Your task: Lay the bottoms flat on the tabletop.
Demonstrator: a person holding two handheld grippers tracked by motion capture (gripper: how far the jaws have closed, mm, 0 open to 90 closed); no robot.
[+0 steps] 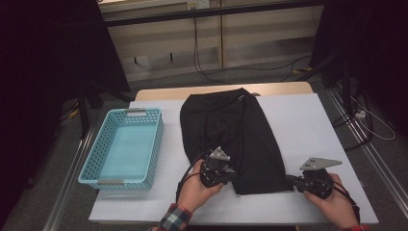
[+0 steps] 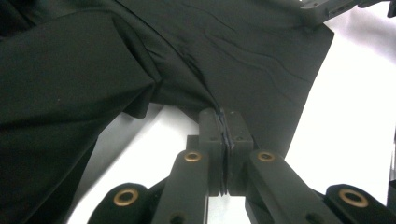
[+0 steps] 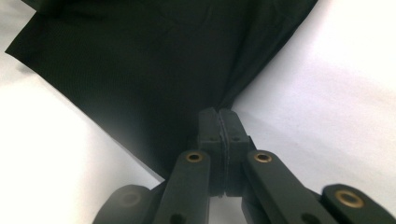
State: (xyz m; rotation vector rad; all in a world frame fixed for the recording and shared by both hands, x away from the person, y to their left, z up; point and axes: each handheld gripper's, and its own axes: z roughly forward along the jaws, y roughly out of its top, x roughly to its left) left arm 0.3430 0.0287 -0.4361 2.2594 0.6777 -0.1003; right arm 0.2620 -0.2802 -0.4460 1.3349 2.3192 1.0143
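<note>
Hands at the near table (image 1: 308, 125) edge each hold a gripper. Left gripper (image 1: 230, 174) (image 2: 223, 122) is clamped tight on the cloth's (image 1: 231, 134) (image 2: 196, 51) (image 3: 154, 70) near hem, fabric pinched between its jaws. Right gripper (image 1: 291, 180) (image 3: 219, 120) is likewise closed on the hem's right corner. Black cloth lies spread flat down the table's middle, running toward the far edge. Left of it, just apart, sits a turquoise basket (image 1: 153, 144), nothing inside.

Light-blue basket (image 1: 123, 147) sat left-centre of frame on white table (image 1: 308, 130); cables (image 1: 250, 67) ran across floor at top, w/ dark curtains at both upper corners.
</note>
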